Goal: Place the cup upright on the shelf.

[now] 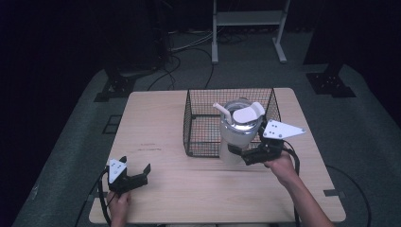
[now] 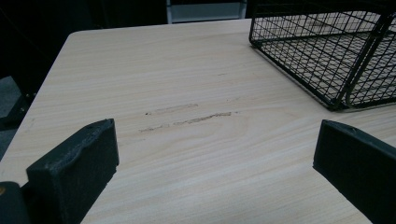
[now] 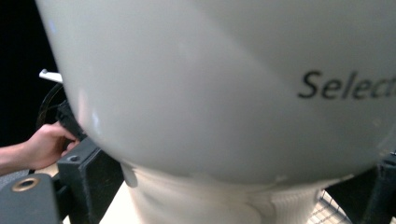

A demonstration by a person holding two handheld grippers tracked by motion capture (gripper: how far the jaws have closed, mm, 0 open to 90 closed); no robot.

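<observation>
A white tumbler [image 1: 236, 132] with a lid and a bent straw stands upright at the front right corner of the black wire basket [image 1: 203, 94]. My right gripper [image 1: 239, 155] is shut on its lower body from the near side. In the right gripper view the tumbler [image 3: 224, 93] looms close, with a jaw on each side of its narrow base. Whether the base rests on the table cannot be told. My left gripper [image 1: 136, 163] rests open near the table's front left, with nothing between its jaws [image 2: 215, 154].
The wooden table [image 1: 156, 123] has bare room left of and in front of the basket [image 2: 327, 56]. Scuff marks [image 2: 187, 119] cross the wood ahead of the left gripper. Cables and a white stand [image 1: 248, 19] lie on the floor behind.
</observation>
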